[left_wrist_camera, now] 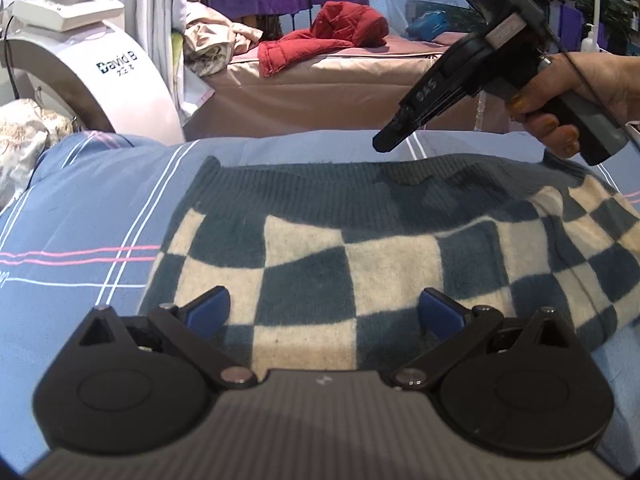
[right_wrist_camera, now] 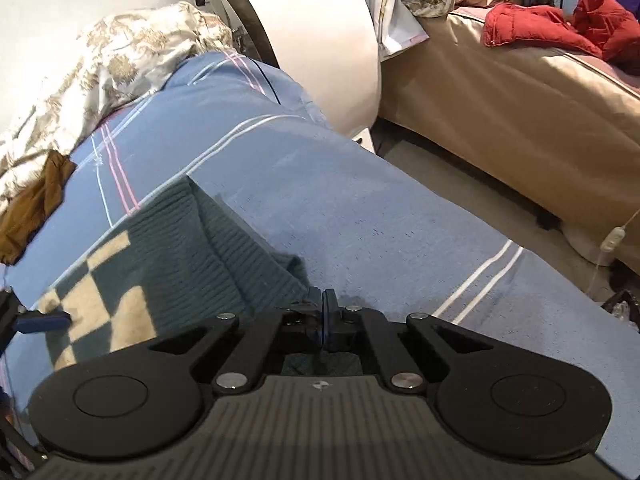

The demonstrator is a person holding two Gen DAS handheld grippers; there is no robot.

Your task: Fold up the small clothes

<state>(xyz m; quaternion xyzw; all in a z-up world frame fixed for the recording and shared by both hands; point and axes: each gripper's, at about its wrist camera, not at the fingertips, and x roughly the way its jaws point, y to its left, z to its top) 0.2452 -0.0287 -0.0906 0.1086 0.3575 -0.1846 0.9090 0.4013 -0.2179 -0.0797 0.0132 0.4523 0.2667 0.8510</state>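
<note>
Left to right, left wrist view: white glossy curved machine housing (left_wrist_camera: 100, 80) with "David B" print, boxy screen unit on top. Below it a blue bed cover (left_wrist_camera: 88, 208), smooth woven cotton with thin white and pink stripe lines. Behind, a second bed in tan sheet (left_wrist_camera: 320, 96) with a crumpled beige cloth pile (left_wrist_camera: 212, 40) and a red quilted puffer jacket (left_wrist_camera: 320, 36) on top

Checkered sweater (left_wrist_camera: 360, 256) lies flat on the blue bed cover, centre to right of frame: fuzzy knit, teal and cream squares, wide ribbed teal band along the far edge. Right side bunches into folds

Left gripper (left_wrist_camera: 324, 308) low over the near part of the sweater, fingers spread wide, blue pads (left_wrist_camera: 212, 304) apart with nothing between them. Black linkage arms, round black hubs, ribbed grey body

Right gripper (left_wrist_camera: 394, 134) at upper right, matte black, angled down toward the ribbed band; can't tell from this view if it touches. Right hand (left_wrist_camera: 580, 92) wraps the grey handle, nails painted gold

Right wrist view: floral beige quilt (right_wrist_camera: 100, 60) far left, brown cloth (right_wrist_camera: 36, 208) beside it, then the sweater (right_wrist_camera: 160, 264) on the blue bed cover (right_wrist_camera: 360, 200). Right gripper (right_wrist_camera: 323, 312) fingers pressed together, pinching the corner of the ribbed band, which lifts into a peaked fold. One blue pad of the left gripper shows at the left edge
</note>
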